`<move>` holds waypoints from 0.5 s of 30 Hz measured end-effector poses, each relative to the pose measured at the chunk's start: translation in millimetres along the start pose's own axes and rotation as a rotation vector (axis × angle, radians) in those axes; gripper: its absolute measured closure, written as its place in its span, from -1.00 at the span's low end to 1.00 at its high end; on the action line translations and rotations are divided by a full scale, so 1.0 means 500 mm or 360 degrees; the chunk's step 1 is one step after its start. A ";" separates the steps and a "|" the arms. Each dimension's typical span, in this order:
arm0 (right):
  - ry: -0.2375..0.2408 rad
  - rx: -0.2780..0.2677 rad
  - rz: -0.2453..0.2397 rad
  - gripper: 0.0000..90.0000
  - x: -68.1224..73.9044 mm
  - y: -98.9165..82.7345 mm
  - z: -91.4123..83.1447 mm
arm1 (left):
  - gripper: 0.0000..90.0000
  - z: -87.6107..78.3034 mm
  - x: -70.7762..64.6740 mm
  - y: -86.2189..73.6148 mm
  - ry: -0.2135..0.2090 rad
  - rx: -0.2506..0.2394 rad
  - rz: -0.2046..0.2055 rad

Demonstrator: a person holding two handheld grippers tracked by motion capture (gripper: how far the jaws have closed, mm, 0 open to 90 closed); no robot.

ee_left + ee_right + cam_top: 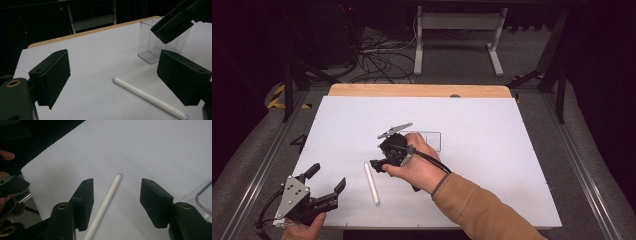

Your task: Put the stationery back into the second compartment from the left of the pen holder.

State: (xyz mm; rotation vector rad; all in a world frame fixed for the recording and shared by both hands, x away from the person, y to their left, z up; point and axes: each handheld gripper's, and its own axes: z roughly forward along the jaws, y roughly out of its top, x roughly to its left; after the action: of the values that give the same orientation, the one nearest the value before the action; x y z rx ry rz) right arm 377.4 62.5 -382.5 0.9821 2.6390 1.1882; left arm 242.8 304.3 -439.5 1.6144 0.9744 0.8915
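Observation:
A thin white stick (372, 183) lies flat on the white table top, left of centre near the front. My right gripper (379, 165) hovers over its far end with the jaws open. In the right gripper view the stick (105, 202) runs up between the two black pads of that gripper (118, 192), clear of both. A clear plastic box (428, 141) stands just behind the right hand. My left gripper (328, 177) rests at the front left corner, open and holding nothing. From the left gripper (115, 60) I see the stick (150, 98) and the box (160, 42) ahead.
The white table top (492, 165) has a wooden strip (419, 90) along its far edge. Metal rails (584, 175) run down both sides. Beyond the table are a white desk frame (457, 35) and loose cables (377, 57) on the floor.

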 end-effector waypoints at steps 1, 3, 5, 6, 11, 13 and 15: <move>-0.0005 0.0011 -0.0002 0.01 0.002 0.001 0.006 | -0.73 0.000 0.000 0.000 0.0000 0.0001 0.0001; -0.0015 0.0044 -0.0012 0.03 0.003 0.001 0.018 | -0.73 -0.001 0.000 0.000 0.0001 0.0001 0.0003; -0.0018 0.0076 0.0001 0.03 0.002 0.001 0.029 | -0.73 -0.002 -0.001 0.000 -0.0001 0.0003 0.0000; -0.0015 0.0089 0.0007 0.03 0.001 0.001 0.035 | -0.73 -0.002 0.000 0.000 -0.0004 0.0003 0.0003; -0.0022 0.0139 0.0027 0.05 0.007 -0.002 0.059 | -0.72 -0.003 0.001 -0.001 -0.0005 -0.0004 -0.0008; -0.0023 0.0165 0.0024 0.05 0.010 -0.004 0.070 | -0.72 -0.003 0.002 -0.001 -0.0004 -0.0005 -0.0011; -0.0016 0.0203 0.0028 0.06 0.013 -0.007 0.082 | -0.72 -0.001 0.003 -0.002 0.0004 -0.0002 -0.0030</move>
State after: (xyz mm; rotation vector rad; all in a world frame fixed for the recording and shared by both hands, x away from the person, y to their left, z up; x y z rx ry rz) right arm 383.8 90.9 -412.1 1.0297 2.7329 1.0256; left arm 242.9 306.0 -440.2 1.6010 0.9893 0.8816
